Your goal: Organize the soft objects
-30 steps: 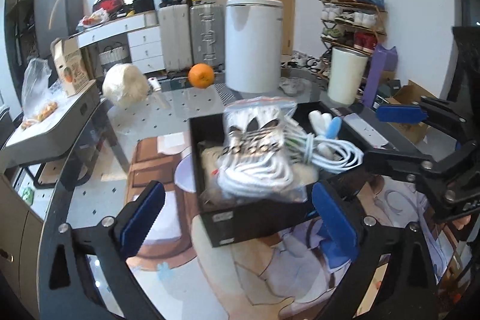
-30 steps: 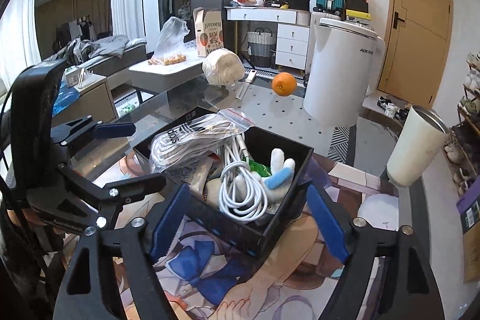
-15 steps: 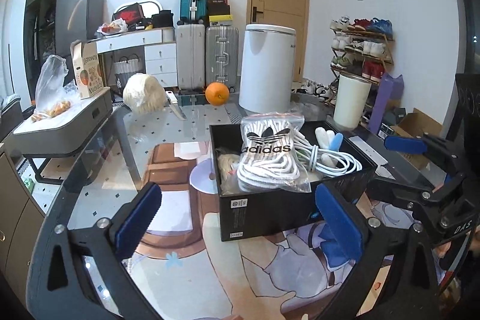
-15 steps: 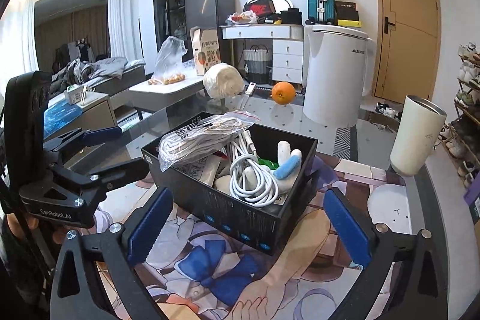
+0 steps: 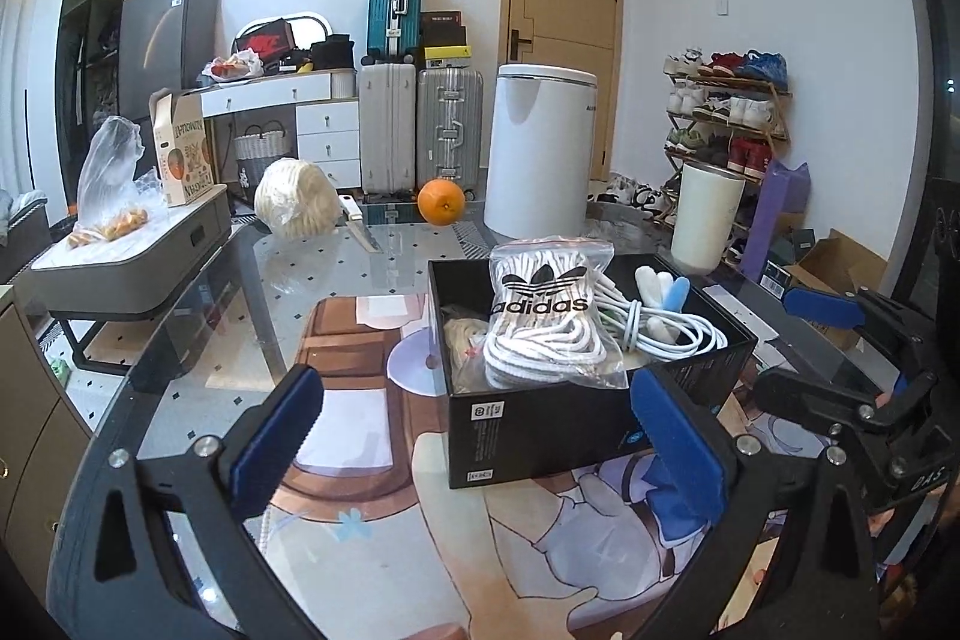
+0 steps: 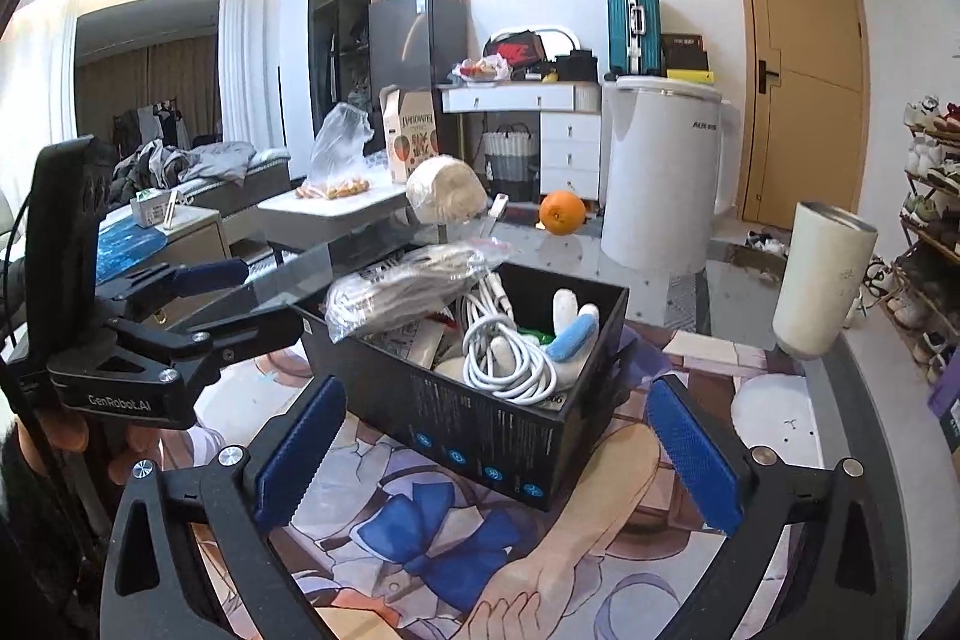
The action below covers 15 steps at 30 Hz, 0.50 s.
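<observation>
Glass bench [image 5: 198, 340] with a cartoon mat fills the left wrist view; a black box [image 5: 576, 418] sits on it, holding a bag of laces [image 5: 549, 322], a white cable [image 5: 666, 331] and a plush toy [image 5: 663, 287]. Left gripper [image 5: 474, 436] hovers near the box, its jaws apart and empty. An orange [image 5: 441, 201] lies far behind.

From the right wrist view, the right gripper [image 6: 495, 454] is spread wide and empty just before the box [image 6: 474, 430]. A cup [image 6: 822, 280] stands right.
</observation>
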Each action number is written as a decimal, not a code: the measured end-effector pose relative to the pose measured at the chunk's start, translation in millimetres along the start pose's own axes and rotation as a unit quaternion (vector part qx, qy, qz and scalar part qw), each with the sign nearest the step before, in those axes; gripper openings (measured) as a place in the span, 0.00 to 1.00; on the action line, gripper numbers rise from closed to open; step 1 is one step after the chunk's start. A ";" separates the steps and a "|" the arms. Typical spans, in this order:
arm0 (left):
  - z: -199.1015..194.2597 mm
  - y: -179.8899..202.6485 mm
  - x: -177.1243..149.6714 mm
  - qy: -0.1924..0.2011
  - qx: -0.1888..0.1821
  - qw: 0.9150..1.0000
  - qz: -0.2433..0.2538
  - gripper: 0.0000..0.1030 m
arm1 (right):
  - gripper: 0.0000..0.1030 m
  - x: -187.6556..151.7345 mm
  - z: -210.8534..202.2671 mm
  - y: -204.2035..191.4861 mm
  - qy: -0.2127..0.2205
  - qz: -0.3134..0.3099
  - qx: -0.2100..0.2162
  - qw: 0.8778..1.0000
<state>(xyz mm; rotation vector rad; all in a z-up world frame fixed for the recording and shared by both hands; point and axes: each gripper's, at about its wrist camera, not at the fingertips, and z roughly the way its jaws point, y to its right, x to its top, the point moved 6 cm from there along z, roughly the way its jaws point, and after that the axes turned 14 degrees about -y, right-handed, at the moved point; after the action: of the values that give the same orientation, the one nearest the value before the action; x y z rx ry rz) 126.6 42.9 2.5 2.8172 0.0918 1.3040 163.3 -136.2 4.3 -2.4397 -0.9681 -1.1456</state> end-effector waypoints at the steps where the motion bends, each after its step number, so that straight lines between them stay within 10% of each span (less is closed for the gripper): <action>1: -0.8 0.5 -0.1 0.001 0.001 1.000 0.000 1.00 | 0.99 0.3 -1.9 0.2 0.005 0.000 -0.001 1.000; 15: -1.8 0.9 -0.1 0.006 0.006 1.000 0.002 1.00 | 0.99 -2.0 -13.4 3.9 0.034 0.006 -0.023 0.999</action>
<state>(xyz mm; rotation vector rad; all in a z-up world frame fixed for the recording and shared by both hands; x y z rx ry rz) 125.2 42.1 3.7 2.8214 0.0953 1.3266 157.3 -146.7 11.6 -2.4213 -0.9145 -1.2509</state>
